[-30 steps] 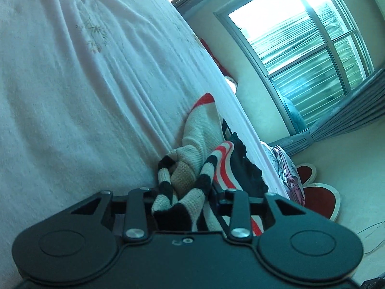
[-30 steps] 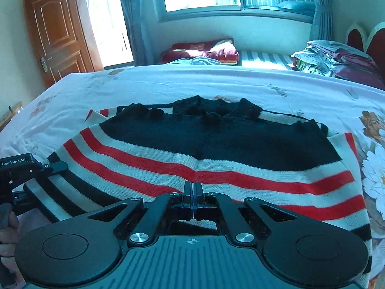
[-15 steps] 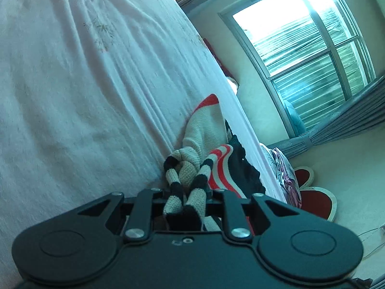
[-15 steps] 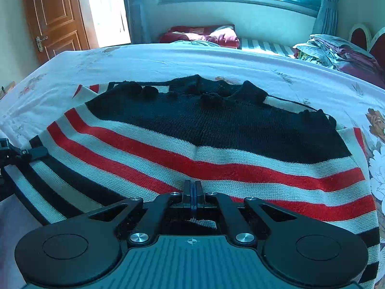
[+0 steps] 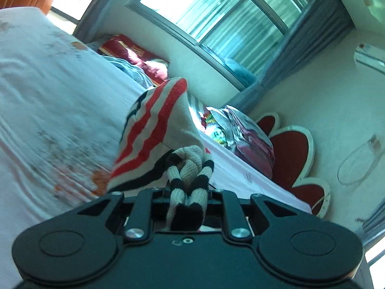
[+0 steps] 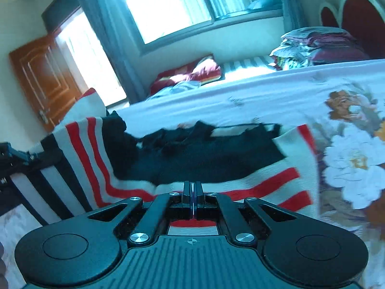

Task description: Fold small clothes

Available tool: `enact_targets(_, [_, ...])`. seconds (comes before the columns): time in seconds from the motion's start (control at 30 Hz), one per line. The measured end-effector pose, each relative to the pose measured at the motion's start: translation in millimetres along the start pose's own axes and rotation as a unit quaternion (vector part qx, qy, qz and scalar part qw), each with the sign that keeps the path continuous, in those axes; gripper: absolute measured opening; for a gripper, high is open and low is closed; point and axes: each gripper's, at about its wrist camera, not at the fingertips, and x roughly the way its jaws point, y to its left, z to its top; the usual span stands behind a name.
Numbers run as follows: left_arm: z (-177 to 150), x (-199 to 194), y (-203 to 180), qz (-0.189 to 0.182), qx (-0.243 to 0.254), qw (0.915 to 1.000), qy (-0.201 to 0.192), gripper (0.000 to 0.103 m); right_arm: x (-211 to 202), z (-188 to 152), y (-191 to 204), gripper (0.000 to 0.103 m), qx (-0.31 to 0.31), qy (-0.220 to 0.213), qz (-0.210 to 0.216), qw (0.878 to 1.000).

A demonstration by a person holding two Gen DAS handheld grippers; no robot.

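sunlit bedroom, floral bedsheet; striped sweater mid-frame, left side lifted; left gripper pinching a bunched hem corner, right gripper pressed together on the near hem; first fold seemingly started, not laid.

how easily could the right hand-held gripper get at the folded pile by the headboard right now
Probably not easily: the right hand-held gripper is shut on the striped sweater, and the folded pile lies across the bed.
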Motion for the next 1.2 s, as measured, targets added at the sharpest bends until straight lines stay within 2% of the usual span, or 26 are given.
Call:
enact_targets(0.1, [-32, 35, -55, 0.007, 0.061, 0.9972, 0.042, 0.016, -38, 13, -51, 0.000, 0.052, -0.025, -0.006, 0.998])
enact_targets(0.17, [-67, 68, -88, 0.024, 0.114, 0.9887, 0.095, 0.018, -56, 23, -82, 0.000, 0.085, -0.030, -0.002, 0.996])
enact_targets(0.2, [-89, 88, -100, 0.031, 0.140, 0.9807, 0.133, 0.023, -62, 26, -94, 0.000, 0.097, -0.031, 0.006, 0.995])
enact_targets(0.23, [-106, 103, -109, 0.036, 0.161, 0.9716, 0.170, 0.038, -67, 29, -106, 0.000, 0.110, -0.028, 0.018, 0.993])
enact_targets(0.27, [-124, 113, -121, 0.041, 0.191, 0.9597, 0.202, 0.043, -71, 33, -116, 0.001, 0.122, -0.018, 0.028, 0.992])
enact_targets(0.3, [-131, 108, -130, 0.040, 0.216, 0.9556, 0.196, 0.049, -73, 35, -122, 0.003, 0.127, -0.012, 0.029, 0.991])
enact_targets(0.33, [-132, 97, -135, 0.026, 0.225, 0.9565, 0.184, 0.052, -75, 37, -126, 0.020, 0.126, -0.011, 0.032, 0.991])
enact_targets(0.37, [-125, 83, -133, 0.006, 0.217, 0.9609, 0.172, 0.052, -80, 39, -127, 0.050, 0.121, -0.016, 0.038, 0.992])
enact_targets(0.4, [-116, 69, -129, 0.001, 0.209, 0.9655, 0.155, 0.052, -83, 40, -128, 0.060, 0.120, -0.021, 0.041, 0.992])
enact_targets(0.43, [-103, 56, -122, 0.006, 0.202, 0.9703, 0.133, 0.050, -85, 39, -130, 0.063, 0.122, -0.023, 0.050, 0.991])
enact_targets(0.5, [-74, 36, -106, 0.031, 0.198, 0.9766, 0.078, 0.049, -78, 38, -130, 0.063, 0.129, -0.003, 0.082, 0.988])
enact_targets(0.57, [-47, 34, -82, 0.077, 0.195, 0.9767, 0.049, 0.047, -64, 33, -126, 0.062, 0.139, 0.020, 0.107, 0.984])
enact_targets(0.63, [-26, 45, -53, 0.083, 0.161, 0.9818, 0.057, 0.037, -47, 28, -119, 0.056, 0.139, 0.053, 0.116, 0.982])
enact_targets(0.73, [-17, 68, -28, 0.063, 0.135, 0.9839, 0.099, 0.031, -24, 19, -111, 0.056, 0.132, 0.089, 0.108, 0.981])
enact_targets(0.8, [-23, 80, -16, 0.052, 0.133, 0.9820, 0.124, 0.033, -13, 15, -106, 0.056, 0.122, 0.105, 0.098, 0.982])
enact_targets(0.83, [-27, 84, -12, 0.058, 0.128, 0.9814, 0.130, 0.033, -6, 14, -105, 0.056, 0.117, 0.115, 0.091, 0.982])
enact_targets(0.93, [-37, 86, -15, 0.073, 0.153, 0.9763, 0.134, 0.033, 10, 11, -101, 0.056, 0.107, 0.137, 0.090, 0.981])
enact_targets(1.03, [-39, 89, -14, 0.067, 0.163, 0.9749, 0.136, 0.032, 25, 10, -88, 0.056, 0.069, 0.155, 0.063, 0.984])
enact_targets(1.13, [-38, 88, -14, 0.058, 0.178, 0.9737, 0.131, 0.031, 30, 10, -64, 0.027, -0.004, 0.145, 0.028, 0.989])
enact_targets(1.17, [-39, 87, -16, 0.055, 0.187, 0.9729, 0.124, 0.030, 30, 11, -57, 0.021, -0.028, 0.138, 0.023, 0.990])
enact_targets(1.2, [-39, 85, -19, 0.050, 0.195, 0.9726, 0.118, 0.028, 26, 11, -50, 0.021, -0.052, 0.126, 0.012, 0.991])
